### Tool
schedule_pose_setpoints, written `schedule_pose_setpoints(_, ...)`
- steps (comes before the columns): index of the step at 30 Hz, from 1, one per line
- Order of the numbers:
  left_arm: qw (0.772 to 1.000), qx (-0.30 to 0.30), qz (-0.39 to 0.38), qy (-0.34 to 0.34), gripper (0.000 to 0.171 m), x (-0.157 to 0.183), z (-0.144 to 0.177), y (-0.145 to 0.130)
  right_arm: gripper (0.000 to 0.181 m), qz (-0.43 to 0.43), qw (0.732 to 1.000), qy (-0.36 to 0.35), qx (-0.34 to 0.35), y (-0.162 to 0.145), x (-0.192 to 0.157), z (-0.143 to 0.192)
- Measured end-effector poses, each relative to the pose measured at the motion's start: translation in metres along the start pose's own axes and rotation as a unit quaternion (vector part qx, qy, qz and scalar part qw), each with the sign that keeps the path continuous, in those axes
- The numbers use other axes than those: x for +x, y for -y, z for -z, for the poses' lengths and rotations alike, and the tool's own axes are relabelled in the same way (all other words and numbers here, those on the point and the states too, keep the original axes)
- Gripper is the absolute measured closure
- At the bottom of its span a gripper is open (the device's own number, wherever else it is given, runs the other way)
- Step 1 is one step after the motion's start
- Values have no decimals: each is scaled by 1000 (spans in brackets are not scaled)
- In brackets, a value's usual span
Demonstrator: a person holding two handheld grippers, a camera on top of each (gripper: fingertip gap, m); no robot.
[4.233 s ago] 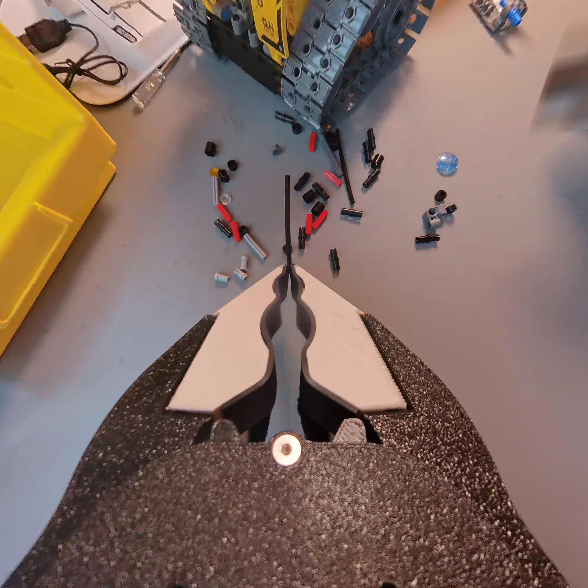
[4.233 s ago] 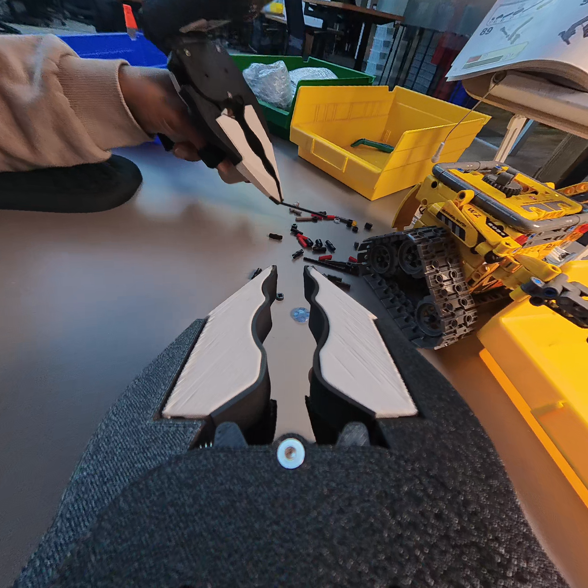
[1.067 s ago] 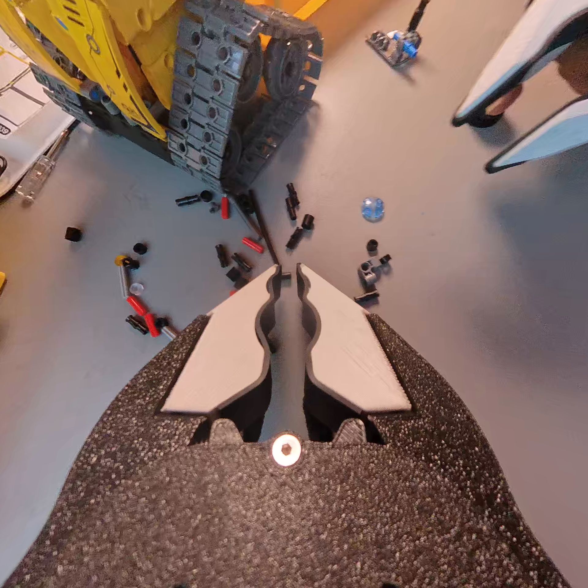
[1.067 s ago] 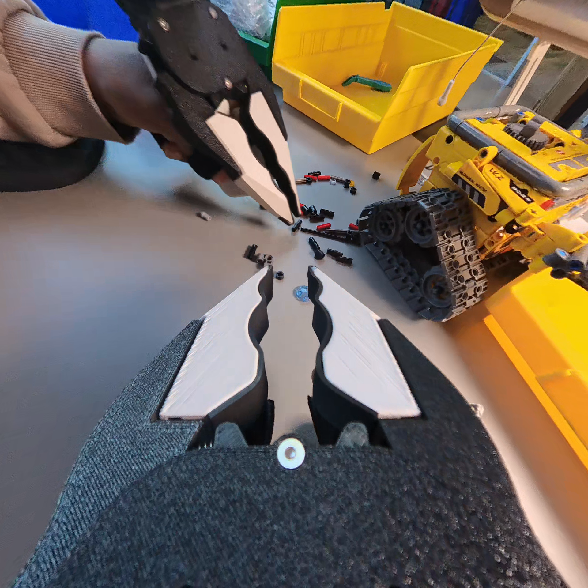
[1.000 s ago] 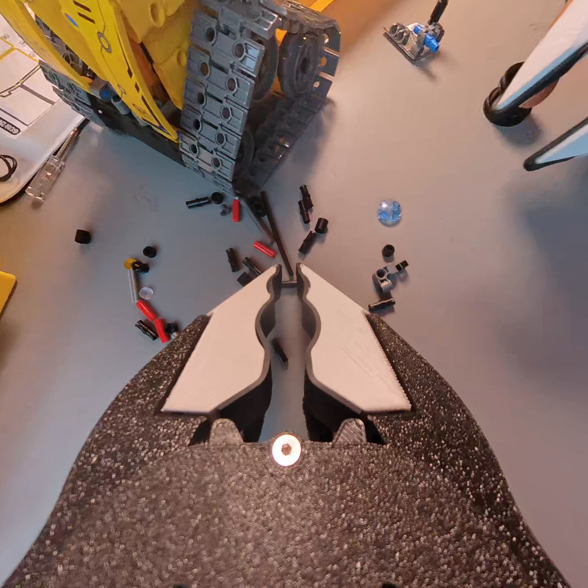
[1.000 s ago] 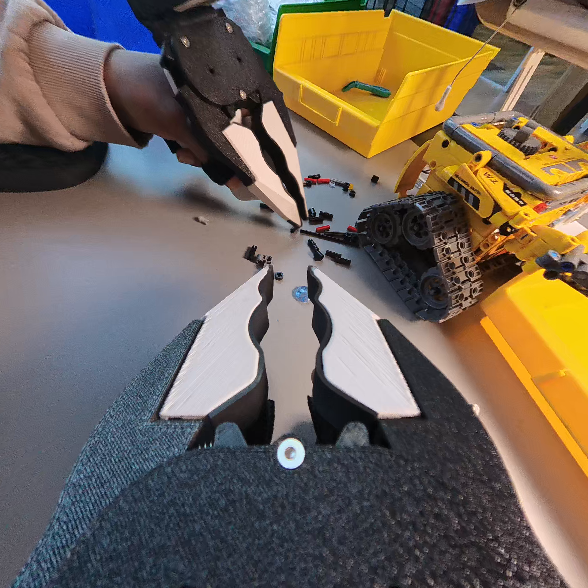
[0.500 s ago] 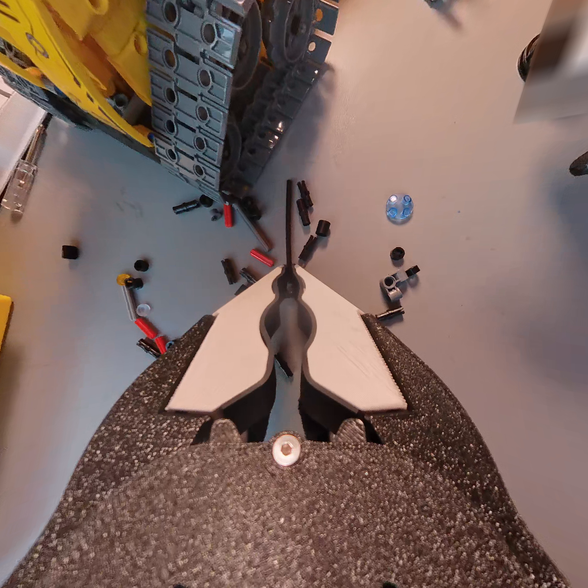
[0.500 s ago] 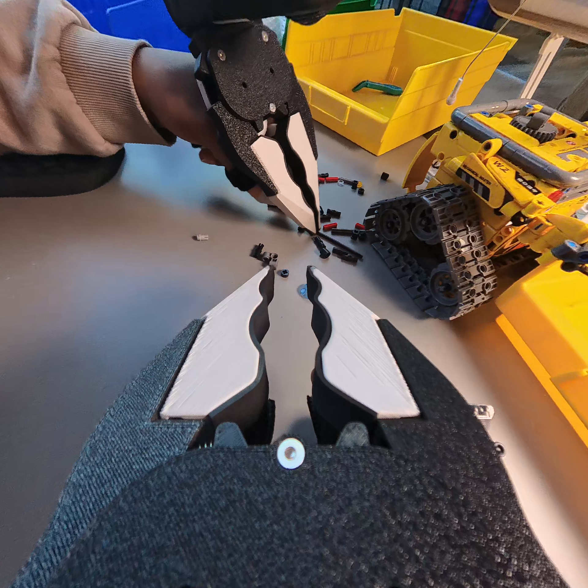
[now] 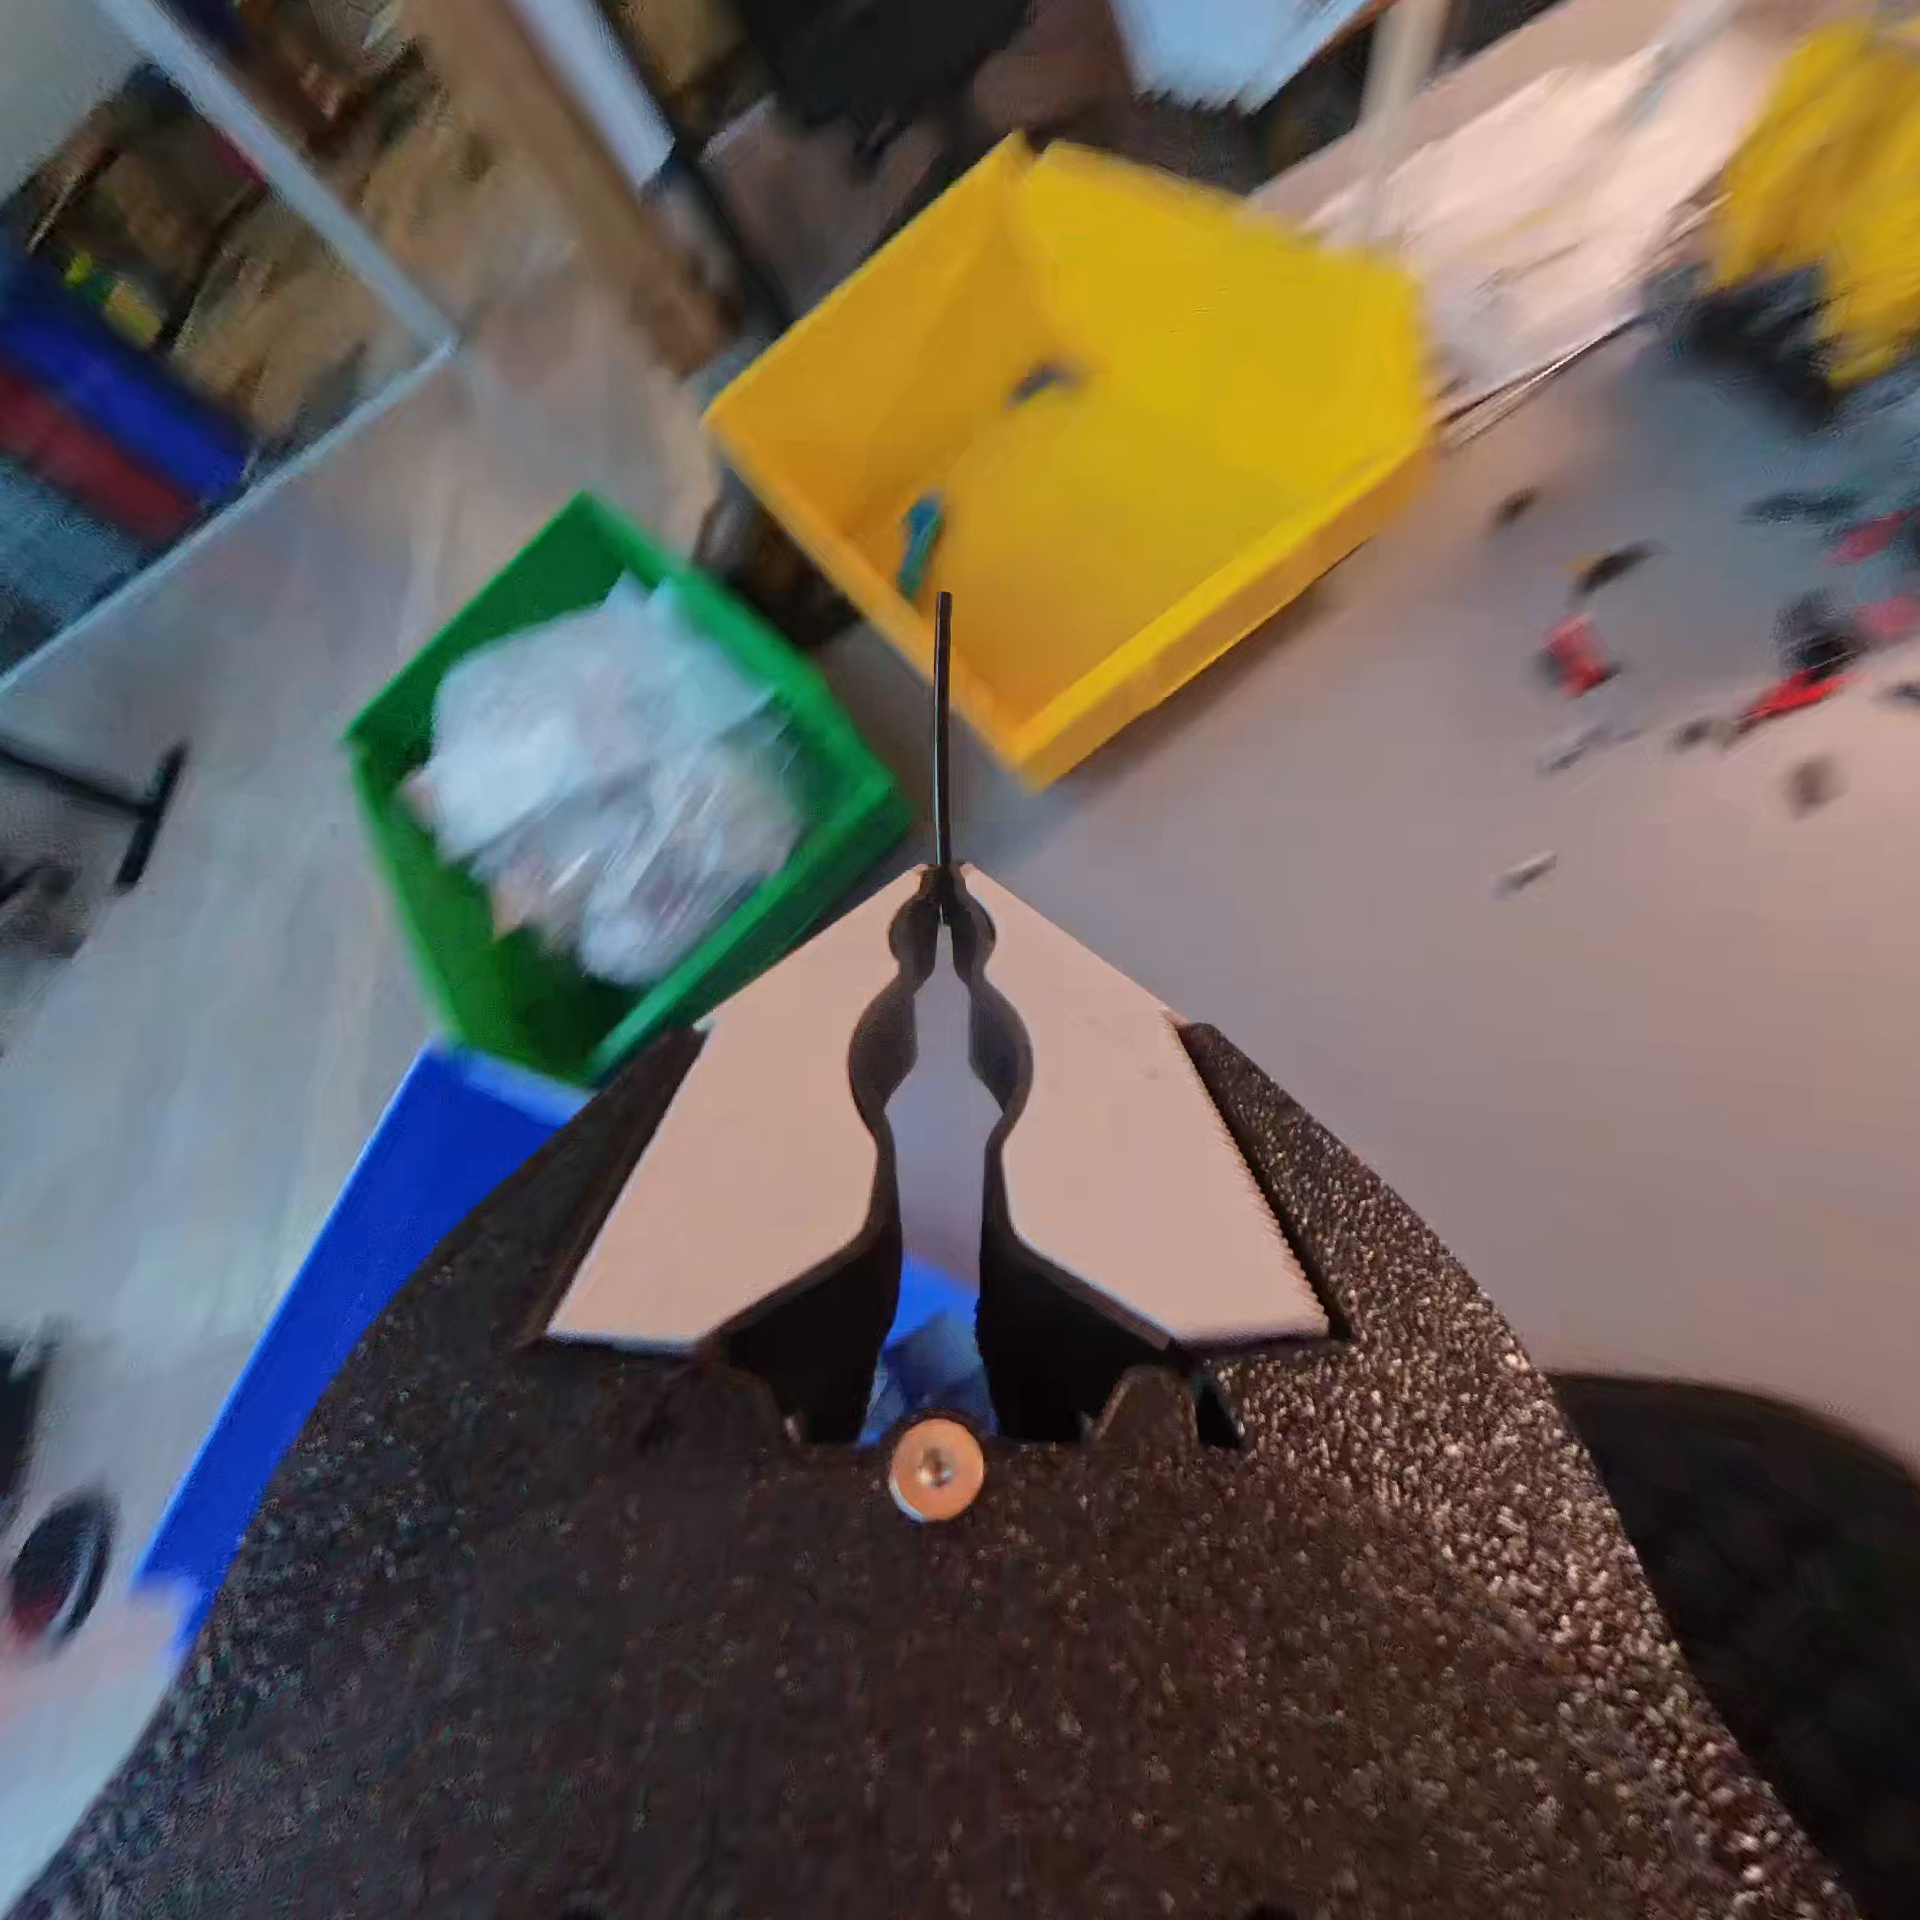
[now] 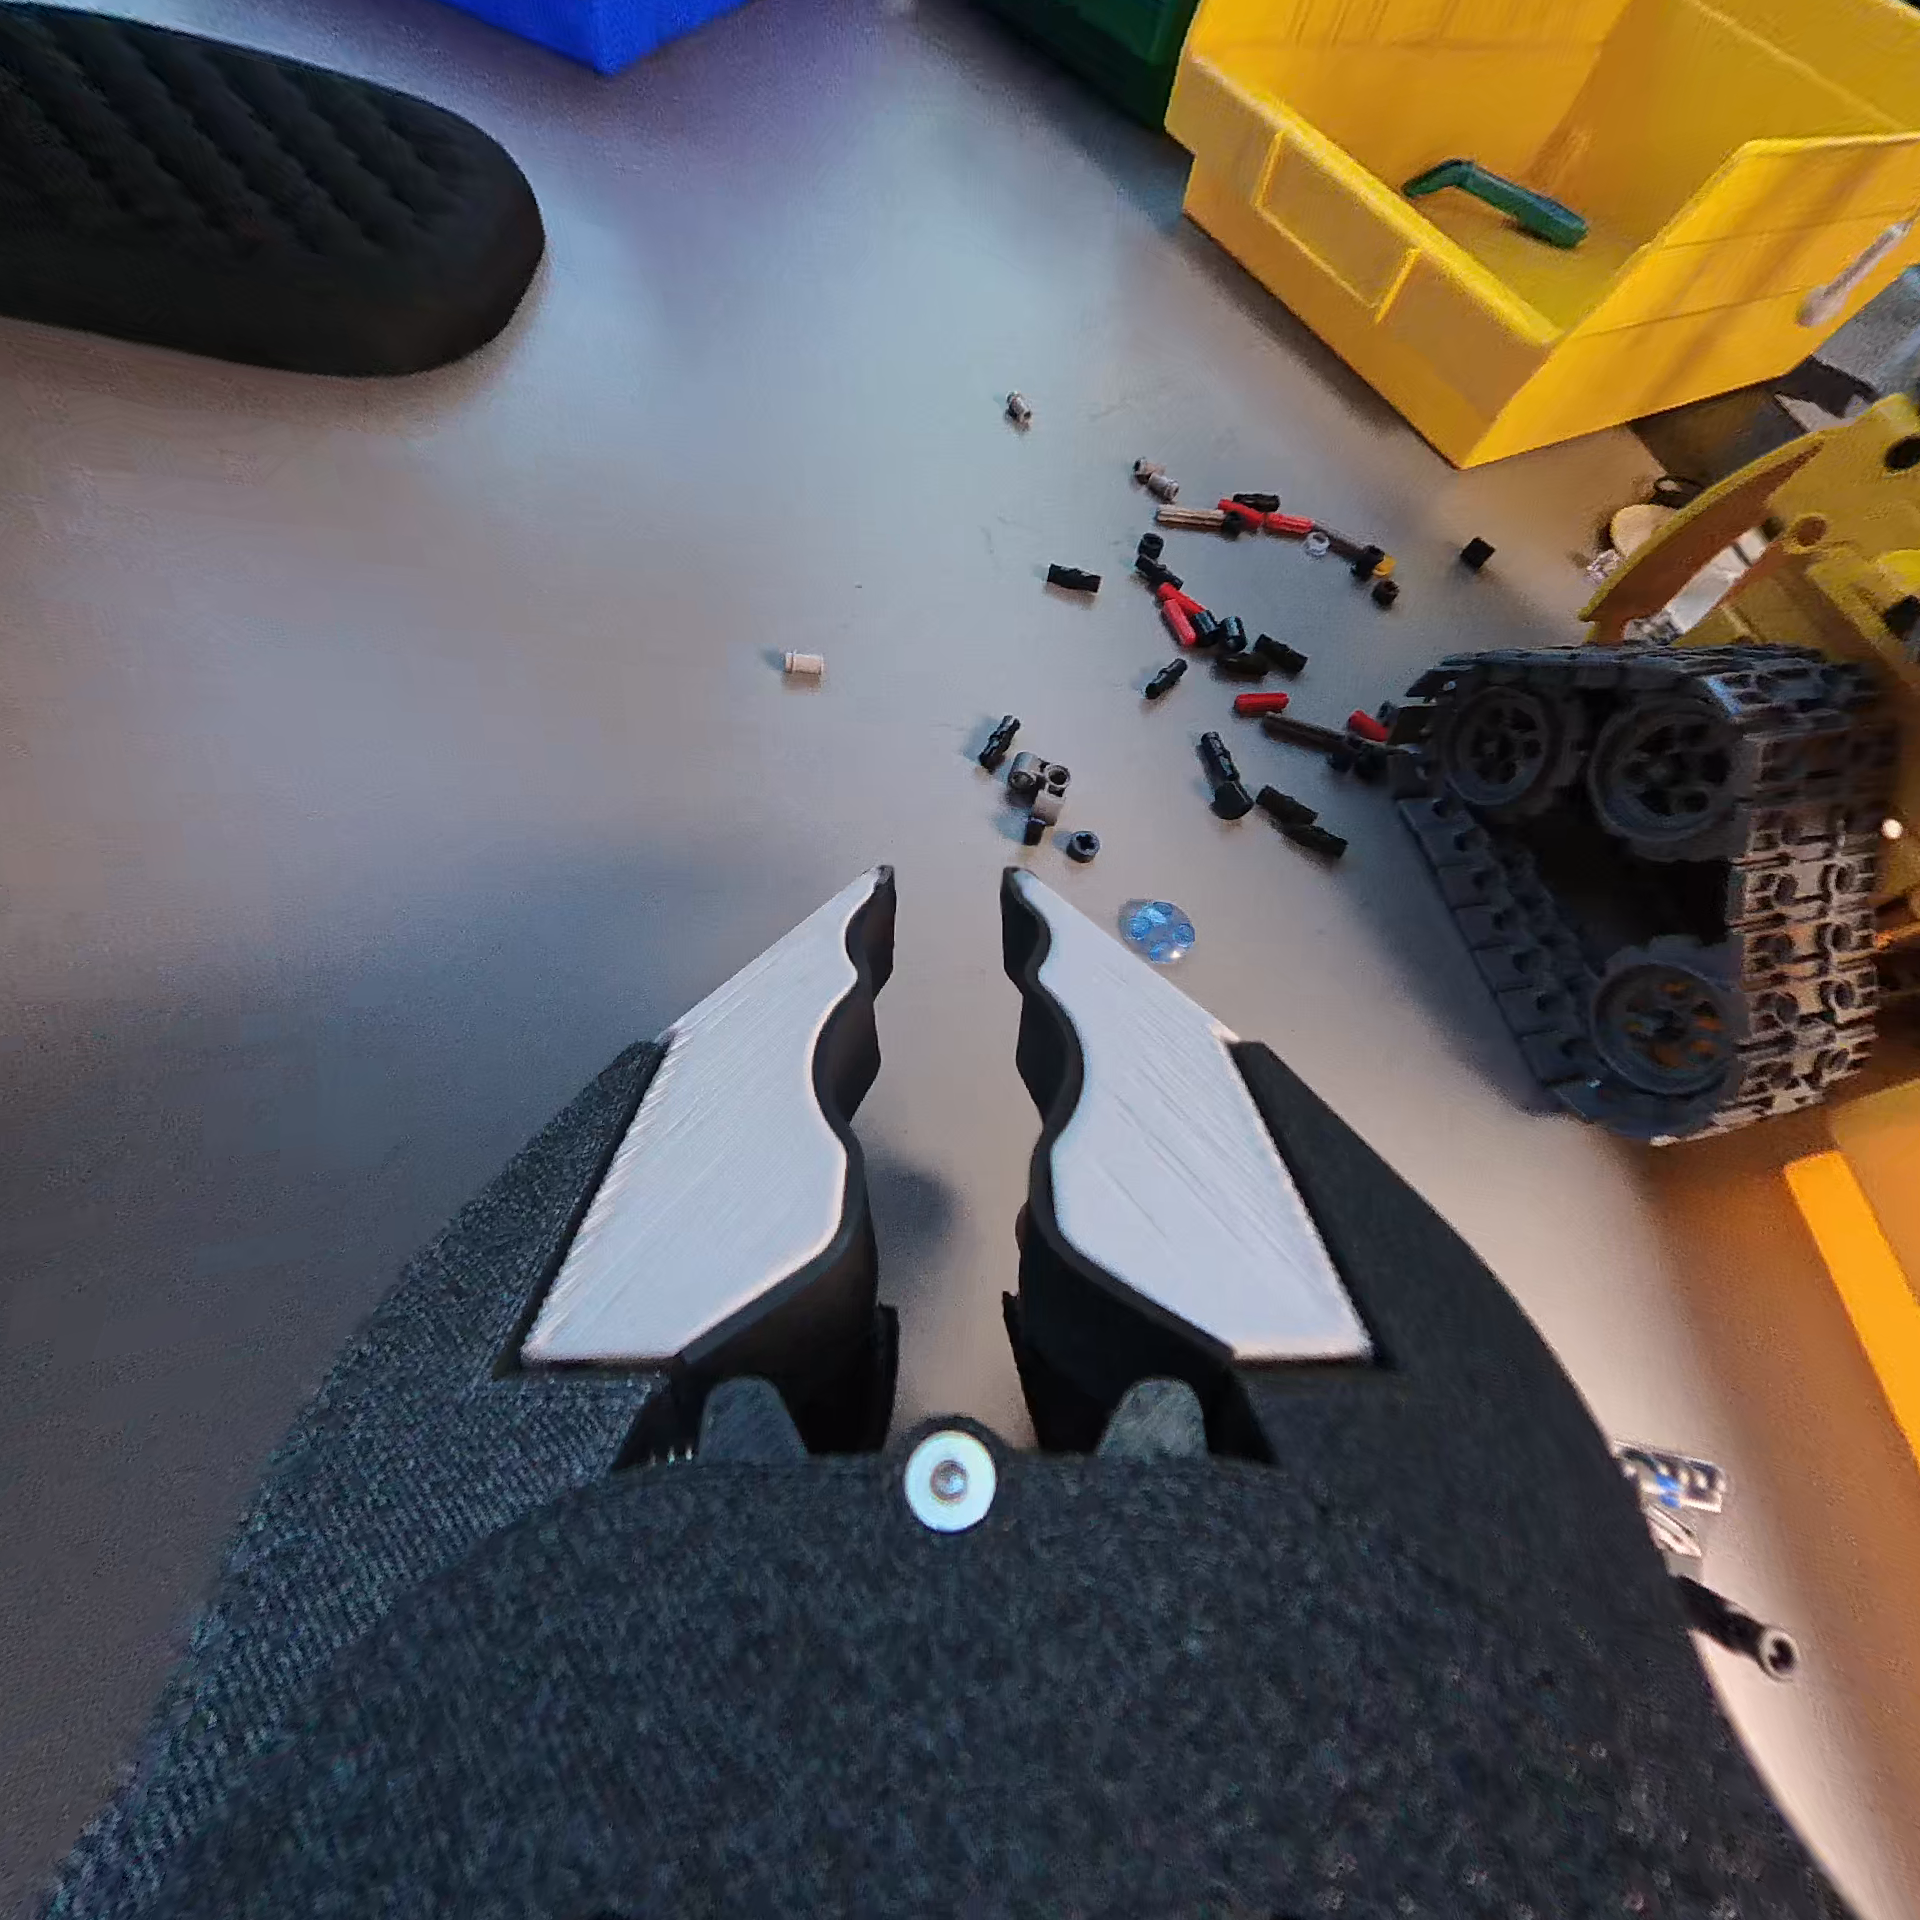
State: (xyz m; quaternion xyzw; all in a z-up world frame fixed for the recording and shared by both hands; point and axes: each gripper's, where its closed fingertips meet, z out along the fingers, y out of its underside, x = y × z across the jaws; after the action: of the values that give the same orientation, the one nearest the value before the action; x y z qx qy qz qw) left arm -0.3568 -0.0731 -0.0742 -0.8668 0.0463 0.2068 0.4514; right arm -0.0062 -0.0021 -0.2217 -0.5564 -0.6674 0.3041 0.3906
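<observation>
Pinching a thin black rod endwise, left gripper; right gripper parted, empty.

The left wrist view is smeared by motion blur: the yellow bin and green bin streak, and only the claw stays sharp. The right wrist view is crisp, evenly lit, with an orange glow on the counter at right and bent edges.
</observation>
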Motion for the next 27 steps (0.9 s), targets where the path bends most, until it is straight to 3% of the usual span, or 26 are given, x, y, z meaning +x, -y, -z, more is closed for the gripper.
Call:
schedule_pose_setpoints(2,993,-90,33,69,171,-48,13,-61,163,9,1000,0,-5,0,0,-1)
schedule_pose_setpoints(4,978,-176,57,92,170,-67,22,-117,163,8,1000,-3,-1,2,2,0)
schedule_pose_setpoints(5,973,-195,59,113,170,-75,26,-133,163,4,1000,-5,2,3,4,2)
schedule_pose_setpoints(6,970,-198,55,132,157,-81,28,-141,163,1,1000,-8,6,5,6,3)
schedule_pose_setpoints(8,976,-162,38,142,142,-75,29,-130,163,-7,1000,-17,13,7,11,6)
schedule_pose_setpoints(10,992,-77,18,101,144,-46,25,-91,163,-16,999,-23,20,8,15,8)
schedule_pose_setpoints(12,1000,-2,13,-18,147,15,16,-49,163,-24,999,-27,26,9,18,9)
schedule_pose_setpoints(15,977,38,-6,-208,147,116,-2,-15,163,-26,999,-28,26,8,19,8)
schedule_pose_setpoints(18,959,-3,-53,-277,153,175,-49,-26,163,-21,999,-23,23,4,16,6)
schedule_pose_setpoints(21,948,-67,-58,-306,154,198,-94,-49,163,-14,1000,-20,17,1,14,5)
schedule_pose_setpoints(27,938,-71,-72,-331,159,213,-109,-49,163,-11,1000,-16,15,-1,14,5)
